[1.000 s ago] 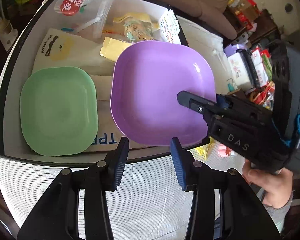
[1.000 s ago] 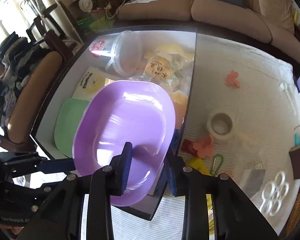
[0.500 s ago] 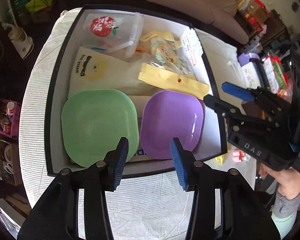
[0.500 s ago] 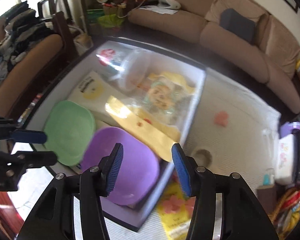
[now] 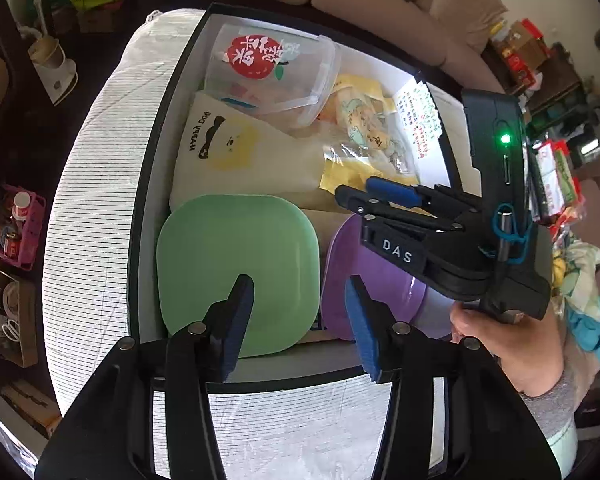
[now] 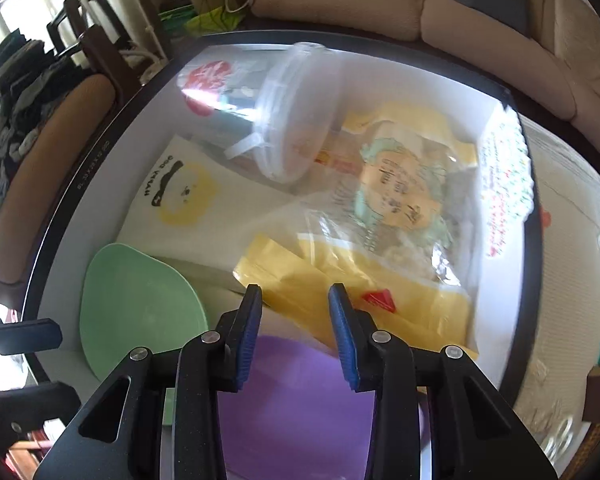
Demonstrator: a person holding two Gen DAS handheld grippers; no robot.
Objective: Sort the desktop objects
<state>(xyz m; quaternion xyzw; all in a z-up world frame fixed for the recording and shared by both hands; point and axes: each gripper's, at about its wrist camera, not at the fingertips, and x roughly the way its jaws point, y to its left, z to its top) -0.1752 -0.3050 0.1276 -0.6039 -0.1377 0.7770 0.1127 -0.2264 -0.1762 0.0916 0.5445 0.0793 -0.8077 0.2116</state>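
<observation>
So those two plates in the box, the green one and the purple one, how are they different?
The green plate looks flatter and lies in full view; the purple plate has a deeper dished rim and is partly hidden behind the right tool. The green plate sits on the box's left side, the purple plate to its right. Both are rounded squares lying face up, side by side.

Smooth matt plastic green plate [image 5: 236, 264], glossy purple plate [image 6: 296, 396], clear plastic tub [image 5: 276, 76], crinkly cellophane bag [image 6: 404, 208]
</observation>
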